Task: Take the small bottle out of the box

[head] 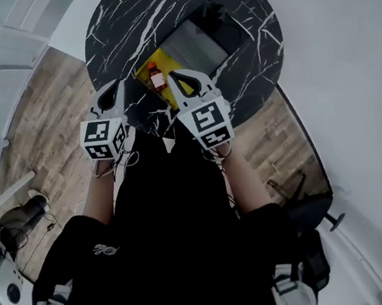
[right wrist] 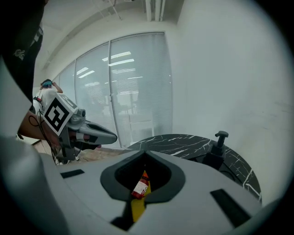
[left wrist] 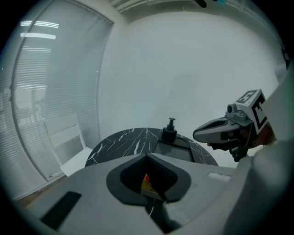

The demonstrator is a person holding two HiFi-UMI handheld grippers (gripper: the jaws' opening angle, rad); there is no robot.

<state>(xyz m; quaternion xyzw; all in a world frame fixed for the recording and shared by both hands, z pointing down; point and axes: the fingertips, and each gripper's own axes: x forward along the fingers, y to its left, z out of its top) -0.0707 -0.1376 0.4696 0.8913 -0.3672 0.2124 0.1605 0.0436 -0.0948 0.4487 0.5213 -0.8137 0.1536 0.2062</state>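
Small bottle [head: 157,77] lies on side on yellow box [head: 144,72] floor, near edge of worktop [head: 126,18]. Left gripper [head: 120,85] and right gripper [head: 170,75]: fingers closed, empty, above bottle. Likely light, rigid, slick; grip mid-body across label.
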